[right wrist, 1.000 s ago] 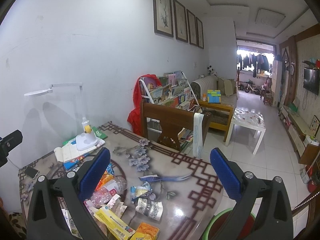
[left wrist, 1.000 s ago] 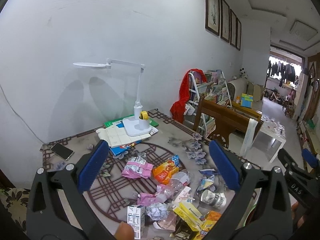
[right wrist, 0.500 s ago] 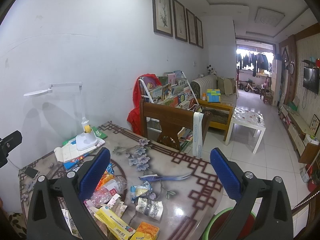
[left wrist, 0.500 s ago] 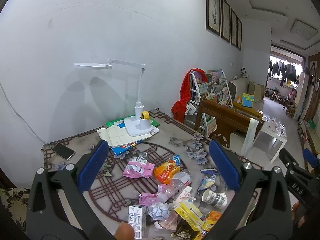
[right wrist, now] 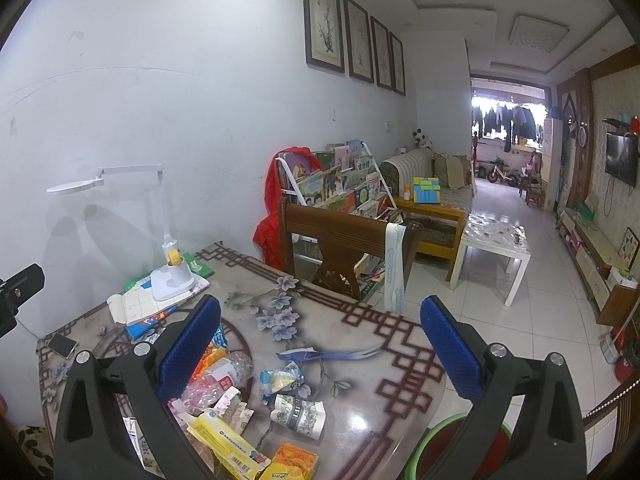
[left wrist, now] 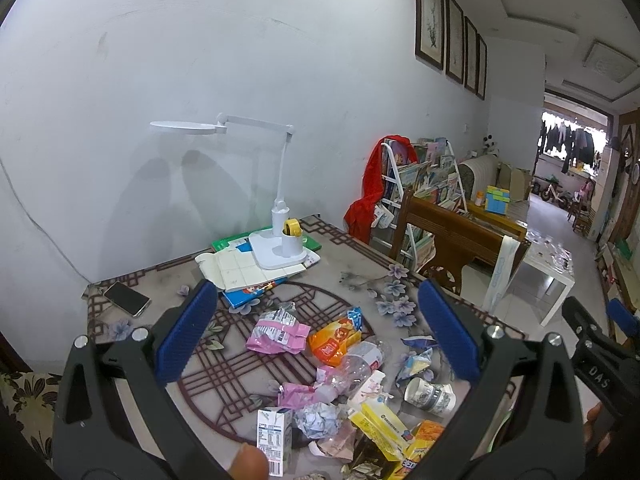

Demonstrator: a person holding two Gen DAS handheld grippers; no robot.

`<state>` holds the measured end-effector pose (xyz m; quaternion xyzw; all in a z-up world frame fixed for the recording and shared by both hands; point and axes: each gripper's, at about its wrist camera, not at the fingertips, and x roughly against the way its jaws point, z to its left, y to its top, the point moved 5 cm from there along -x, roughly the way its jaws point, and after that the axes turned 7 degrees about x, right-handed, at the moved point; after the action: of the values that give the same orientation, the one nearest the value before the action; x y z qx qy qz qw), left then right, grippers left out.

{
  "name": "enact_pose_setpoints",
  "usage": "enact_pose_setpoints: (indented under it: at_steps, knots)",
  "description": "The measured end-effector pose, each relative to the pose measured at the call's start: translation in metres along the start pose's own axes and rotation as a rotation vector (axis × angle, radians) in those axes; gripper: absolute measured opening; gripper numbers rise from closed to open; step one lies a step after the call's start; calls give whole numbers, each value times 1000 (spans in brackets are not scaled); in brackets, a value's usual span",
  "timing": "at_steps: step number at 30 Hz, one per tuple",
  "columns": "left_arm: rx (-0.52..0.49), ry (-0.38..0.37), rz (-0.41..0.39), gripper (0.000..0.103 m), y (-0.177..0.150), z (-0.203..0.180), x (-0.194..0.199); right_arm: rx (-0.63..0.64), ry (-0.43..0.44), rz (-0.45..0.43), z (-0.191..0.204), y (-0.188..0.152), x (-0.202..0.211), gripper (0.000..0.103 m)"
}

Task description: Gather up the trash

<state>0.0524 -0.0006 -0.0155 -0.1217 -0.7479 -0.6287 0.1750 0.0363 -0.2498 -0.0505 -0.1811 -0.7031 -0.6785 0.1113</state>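
Trash lies heaped on the patterned table (left wrist: 132, 364): a pink wrapper (left wrist: 276, 333), an orange snack bag (left wrist: 334, 342), a crushed clear bottle (left wrist: 356, 364), a lying paper cup (left wrist: 430, 395), a small milk carton (left wrist: 274, 438) and a yellow box (left wrist: 380, 426). My left gripper (left wrist: 316, 334) hovers open above the pile, holding nothing. The right wrist view shows the same bottle (right wrist: 218, 376), cup (right wrist: 298, 416) and yellow box (right wrist: 228, 446). My right gripper (right wrist: 318, 346) is open over the table's right part, empty. A green-rimmed bin (right wrist: 432, 436) sits beyond the table's near right edge.
A white desk lamp (left wrist: 276, 236) stands on books (left wrist: 240, 272) at the back by the wall. A phone (left wrist: 126, 298) lies at the table's back left. A wooden chair (right wrist: 340, 244) stands behind the table, with a book rack (right wrist: 340, 184) and white side table (right wrist: 496, 244) beyond.
Both views have shifted very slightly. Both grippers stay open and nothing on the table has moved.
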Motion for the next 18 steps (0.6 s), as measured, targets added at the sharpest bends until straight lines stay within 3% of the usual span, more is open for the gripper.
enact_pose_setpoints:
  at_steps: [18]
  knots:
    - [11,8,2,99,-3,4,0,-5,-2,0,0,-3,-2,96]
